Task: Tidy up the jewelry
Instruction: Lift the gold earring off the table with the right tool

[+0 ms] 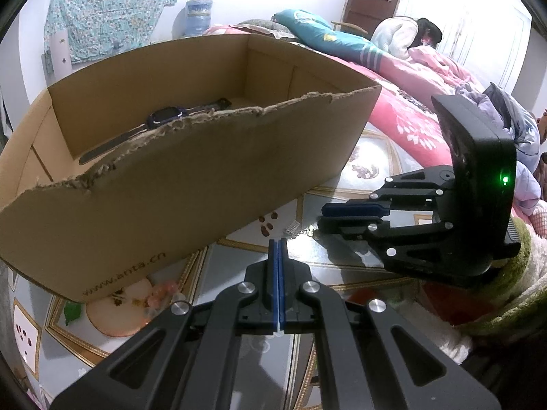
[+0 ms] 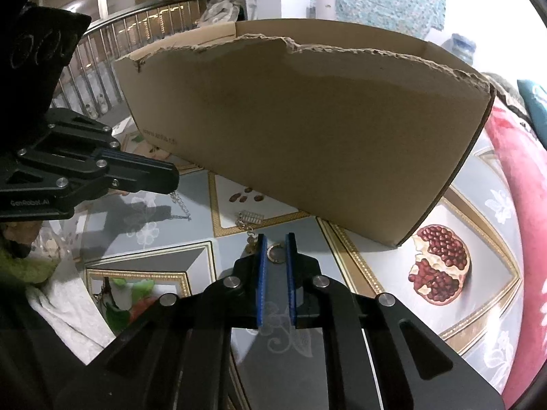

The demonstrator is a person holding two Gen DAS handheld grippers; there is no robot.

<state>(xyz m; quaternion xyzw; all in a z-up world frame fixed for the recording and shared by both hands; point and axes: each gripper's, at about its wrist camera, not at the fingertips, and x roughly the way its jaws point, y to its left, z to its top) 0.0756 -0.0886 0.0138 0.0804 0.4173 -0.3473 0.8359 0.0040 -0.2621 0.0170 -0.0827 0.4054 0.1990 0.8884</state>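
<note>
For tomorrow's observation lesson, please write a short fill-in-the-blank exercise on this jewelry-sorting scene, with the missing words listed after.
1. The watch lies inside the cardboard ____.
2. A small ring sits between the blue fingers of the ____ gripper.
3. The left gripper has its fingers fully ____.
4. The tablecloth shows a picture of a cut ____.

Missing words: box; right; shut; pomegranate

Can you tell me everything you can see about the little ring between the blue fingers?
The ring is a small round hoop, gold-looking and shiny, with a dark band inside its rim. It lies flat on the glossy patterned tabletop, in front of the cardboard box. It sits between the blue pads of the right gripper, which stand on either side; whether they press on it is unclear. A thin chain lies just beside it.
</note>
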